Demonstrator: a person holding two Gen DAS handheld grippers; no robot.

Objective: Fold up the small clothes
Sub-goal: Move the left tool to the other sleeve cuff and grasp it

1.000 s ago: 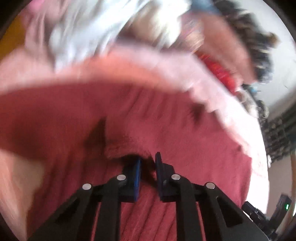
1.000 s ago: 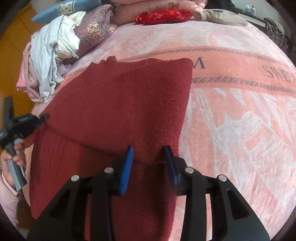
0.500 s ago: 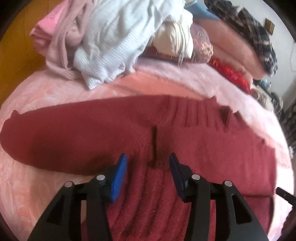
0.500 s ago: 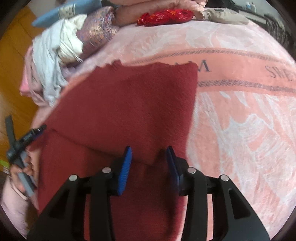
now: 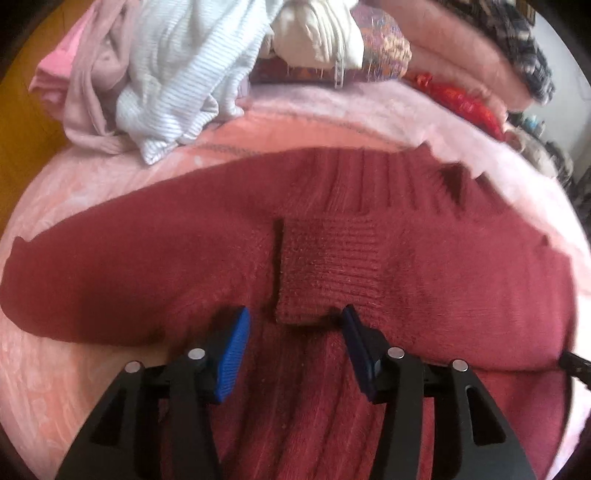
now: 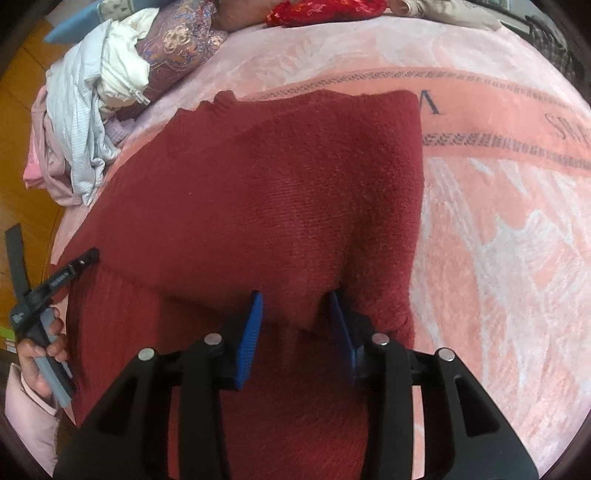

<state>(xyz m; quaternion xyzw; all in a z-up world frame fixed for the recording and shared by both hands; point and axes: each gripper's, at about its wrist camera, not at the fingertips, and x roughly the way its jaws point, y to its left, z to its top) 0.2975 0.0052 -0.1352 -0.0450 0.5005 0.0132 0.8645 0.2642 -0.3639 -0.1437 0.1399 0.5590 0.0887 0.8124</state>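
Observation:
A dark red knit sweater (image 5: 443, 280) lies on the pink blanket (image 5: 66, 369). One sleeve is folded across its body, and the ribbed cuff (image 5: 328, 258) rests flat in the middle. My left gripper (image 5: 295, 321) hovers just over the cuff's near edge. Its jaws are opening and the blue pads (image 5: 234, 343) stand clear of the knit. In the right wrist view the sweater (image 6: 295, 184) is folded over itself. My right gripper (image 6: 295, 310) straddles the folded layer's near edge, jaws opening, pads not pressing it. A hand (image 6: 40, 354) holds the left gripper's handle at that view's left edge.
A heap of clothes sits at the blanket's far left: a white striped garment (image 5: 184, 74), a pale pink one (image 5: 85, 92) and a patterned cushion (image 6: 177, 48). A red cloth (image 6: 325, 11) lies at the far edge. Wooden floor (image 6: 22, 122) shows beyond the left side.
My left gripper has opened and let go of the sleeve cuff, which now lies flat on the sweater. My right gripper's jaws have widened a little over the folded edge.

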